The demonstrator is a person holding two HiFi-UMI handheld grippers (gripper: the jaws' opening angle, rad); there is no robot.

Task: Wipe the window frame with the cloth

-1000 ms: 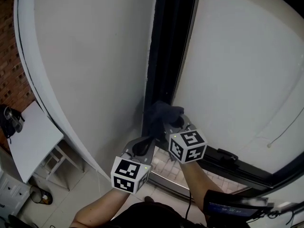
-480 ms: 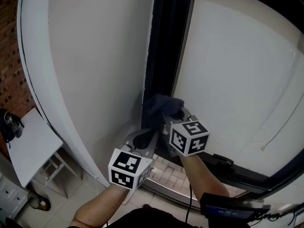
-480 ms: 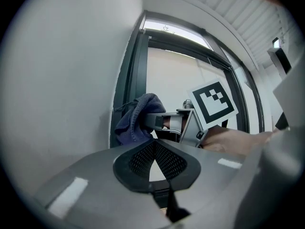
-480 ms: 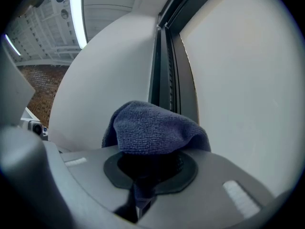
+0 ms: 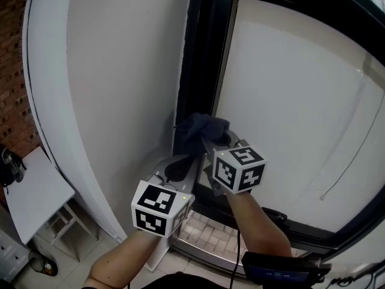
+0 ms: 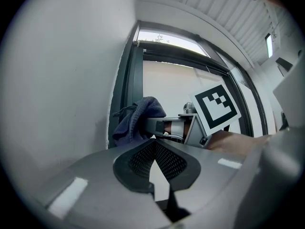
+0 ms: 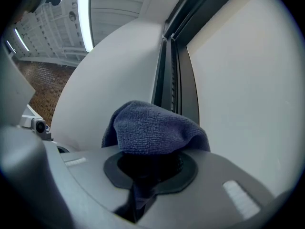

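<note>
Cloth [image 5: 201, 131], one only, is pinched in right gripper [image 7: 150, 167] jaws at window frame [image 5: 201, 53]; left gripper [image 6: 155, 149] jaws together.

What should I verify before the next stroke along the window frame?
1. Cloth grip: ok; the right hand-held gripper is shut on the cloth, which bunches over its jaws.
2. Cloth on the window frame: cannot tell; it overlaps the frame's upright, but contact isn't visible.
3. Left hand-held gripper out of the way: ok; shut, empty, below and left of the cloth.
4. Frame above the cloth: ok; nothing shows on it.
5. Dirt left on the frame: cannot tell.
</note>
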